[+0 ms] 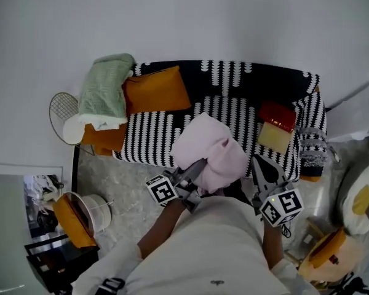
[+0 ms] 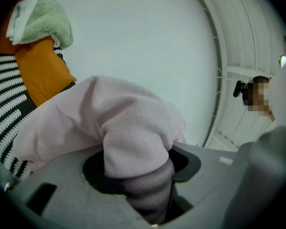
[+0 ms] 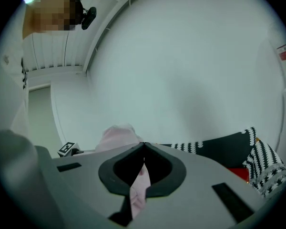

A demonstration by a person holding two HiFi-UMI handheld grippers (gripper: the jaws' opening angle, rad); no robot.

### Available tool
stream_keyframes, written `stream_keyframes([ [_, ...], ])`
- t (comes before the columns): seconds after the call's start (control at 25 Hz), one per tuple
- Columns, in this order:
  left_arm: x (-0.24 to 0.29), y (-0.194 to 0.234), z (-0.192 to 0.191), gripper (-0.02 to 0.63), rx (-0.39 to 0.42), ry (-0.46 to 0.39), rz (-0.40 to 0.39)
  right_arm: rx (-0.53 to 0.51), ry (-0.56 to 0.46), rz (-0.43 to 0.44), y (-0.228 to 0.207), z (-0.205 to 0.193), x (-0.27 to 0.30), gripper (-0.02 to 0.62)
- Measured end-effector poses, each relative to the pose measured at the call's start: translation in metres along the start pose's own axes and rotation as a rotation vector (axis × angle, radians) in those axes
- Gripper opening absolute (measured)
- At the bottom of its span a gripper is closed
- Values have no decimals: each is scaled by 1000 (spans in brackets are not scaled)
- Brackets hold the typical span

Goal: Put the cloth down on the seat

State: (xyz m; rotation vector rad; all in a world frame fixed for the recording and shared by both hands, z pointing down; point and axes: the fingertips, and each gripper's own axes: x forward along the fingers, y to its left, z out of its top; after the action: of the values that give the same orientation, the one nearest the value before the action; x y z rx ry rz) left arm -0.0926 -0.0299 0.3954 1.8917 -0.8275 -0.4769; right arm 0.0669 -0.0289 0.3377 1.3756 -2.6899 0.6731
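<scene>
left gripper [image 1: 195,168]: my fingers clamp a thick fold of pink cloth [image 1: 210,151] | right gripper [image 1: 258,163]: fingers pinch its thin edge | cloth aloft at 6 o'clock of striped sofa seat [image 1: 154,137], held at two points so it lands flat

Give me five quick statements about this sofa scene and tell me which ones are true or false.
1. The left gripper grips the pink cloth. True.
2. The right gripper is empty. False: its jaws pinch a strip of the pink cloth.
3. A green blanket lies on the arm of the sofa. True.
4. The orange cushion lies on the floor. False: it rests on the sofa beside the green blanket.
5. The pink cloth lies spread flat on the seat. False: it is bunched up, held by both grippers.
</scene>
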Motion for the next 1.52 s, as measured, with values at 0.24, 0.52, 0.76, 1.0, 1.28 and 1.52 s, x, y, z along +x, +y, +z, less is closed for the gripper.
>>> stream_keyframes([
  [0.24,37,8,5,221,-30,-52,41,16,35,58,-38,8,16,6],
  [0.52,70,23,6,221,-60,-100,103,45,103,79,-75,-1,32,8],
  [0.76,85,46,7,221,-52,-64,119,60,146,42,-90,-10,50,8],
  [1.0,103,89,10,221,-74,10,111,19,158,-41,-106,-15,70,6],
  [1.28,135,151,6,221,-79,112,100,6,191,-137,-122,-25,89,8],
  [1.52,160,202,-7,222,-54,166,111,53,235,-204,-130,-59,103,8],
])
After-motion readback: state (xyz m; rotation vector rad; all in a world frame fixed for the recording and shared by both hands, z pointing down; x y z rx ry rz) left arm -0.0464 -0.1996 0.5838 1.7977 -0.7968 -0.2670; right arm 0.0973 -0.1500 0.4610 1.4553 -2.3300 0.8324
